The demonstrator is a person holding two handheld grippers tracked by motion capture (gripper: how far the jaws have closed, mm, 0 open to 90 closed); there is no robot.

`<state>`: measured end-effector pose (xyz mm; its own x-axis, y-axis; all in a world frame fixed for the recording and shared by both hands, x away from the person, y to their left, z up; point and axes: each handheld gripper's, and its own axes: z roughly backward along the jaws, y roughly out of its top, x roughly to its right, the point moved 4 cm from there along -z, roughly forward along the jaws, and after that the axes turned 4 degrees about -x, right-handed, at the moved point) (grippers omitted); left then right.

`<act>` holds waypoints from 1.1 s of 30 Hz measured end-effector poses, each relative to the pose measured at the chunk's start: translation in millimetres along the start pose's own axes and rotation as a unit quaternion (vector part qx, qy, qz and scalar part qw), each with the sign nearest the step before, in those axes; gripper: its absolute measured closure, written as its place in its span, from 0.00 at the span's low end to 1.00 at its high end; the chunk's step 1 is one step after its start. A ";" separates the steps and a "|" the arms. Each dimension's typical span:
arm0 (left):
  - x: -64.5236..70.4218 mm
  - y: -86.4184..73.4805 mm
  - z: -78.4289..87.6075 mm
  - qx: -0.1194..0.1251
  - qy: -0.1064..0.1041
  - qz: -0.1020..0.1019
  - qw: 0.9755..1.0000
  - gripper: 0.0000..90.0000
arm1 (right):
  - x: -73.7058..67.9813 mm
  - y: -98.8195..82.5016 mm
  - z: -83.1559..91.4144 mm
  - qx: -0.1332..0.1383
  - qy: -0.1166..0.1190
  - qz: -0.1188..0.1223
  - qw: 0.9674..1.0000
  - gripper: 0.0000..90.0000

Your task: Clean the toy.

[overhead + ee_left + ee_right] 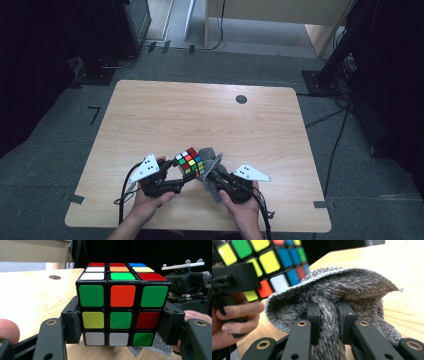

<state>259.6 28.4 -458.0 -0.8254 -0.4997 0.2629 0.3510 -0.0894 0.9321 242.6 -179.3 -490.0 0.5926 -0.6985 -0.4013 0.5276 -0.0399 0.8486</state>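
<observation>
Wooden table (150,120); cube (189,160) gripped, cloth (210,165) pinched.

Bright table, dark surroundings, soft focus

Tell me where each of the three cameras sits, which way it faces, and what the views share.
High view: above the person's side, looking forward and down on the table; both forearms, left gripper and right gripper show.
Left gripper view: rides the left gripper, looking level along its jaws, clamped on the puzzle cube; a fingertip shows.
Right gripper view: rides the right gripper, looking along jaws pinching a grey cloth; the other hand shows.
Shared: cube, cloth and table appear in all three.
</observation>
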 end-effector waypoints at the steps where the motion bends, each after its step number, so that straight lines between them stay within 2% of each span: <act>1: -0.8 0.4 0.6 -0.001 0.002 -0.002 1.000 0.38 | 1.4 0.8 1.6 0.005 -0.004 -0.002 1.000 0.85; 3: -2.1 0.9 1.1 0.000 0.007 -0.001 1.000 0.38 | 2.2 -0.3 1.8 0.006 -0.010 -0.003 1.000 0.84; 6: -3.0 0.4 0.9 -0.002 0.009 0.000 1.000 0.38 | -3.4 -7.7 -6.0 -0.012 -0.003 -0.001 1.000 0.84; 11: -1.7 -3.5 -2.6 -0.013 0.009 -0.005 1.000 0.38 | -28.7 -18.1 -22.8 -0.047 0.040 0.041 0.997 0.83; 13: -1.6 -4.4 -2.8 -0.014 0.008 -0.006 1.000 0.38 | -33.9 -17.5 -24.0 -0.054 0.041 0.058 0.996 0.83; 16: -1.5 -3.4 -1.7 -0.009 0.005 -0.004 1.000 0.38 | -25.4 -11.2 -17.4 -0.046 0.028 0.049 0.997 0.83; 19: -2.2 -1.6 0.4 -0.005 0.007 -0.004 1.000 0.38 | -8.4 -3.7 -6.6 -0.024 0.002 0.017 1.000 0.83; 21: -4.0 -1.8 0.9 -0.007 0.012 -0.006 1.000 0.38 | 1.9 0.9 1.0 -0.002 -0.015 -0.004 1.000 0.83; 24: -6.6 -1.5 0.9 -0.006 0.017 -0.001 1.000 0.38 | 7.9 2.3 5.0 0.005 -0.033 0.000 0.999 0.83; 27: -5.9 -0.3 1.3 0.000 0.017 -0.002 1.000 0.38 | 2.3 -6.5 -3.9 -0.015 -0.018 -0.002 1.000 0.83; 28: -5.3 -0.4 1.0 0.000 0.018 -0.004 1.000 0.38 | -4.2 -11.9 -10.5 -0.029 -0.007 0.003 1.000 0.82; 31: -3.5 -2.8 -1.6 -0.010 0.017 -0.007 1.000 0.38 | -25.8 -21.7 -24.6 -0.054 0.027 0.032 0.998 0.82; 33: -2.5 -4.8 -3.0 -0.016 0.016 -0.010 1.000 0.38 | -35.1 -22.2 -27.6 -0.054 0.038 0.049 0.997 0.82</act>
<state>261.3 27.5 -463.9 -0.8179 -0.5249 0.2357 0.3487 -0.1263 0.9287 226.9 -134.1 -504.2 0.6871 -0.6382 -0.3472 0.5253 0.1062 0.8443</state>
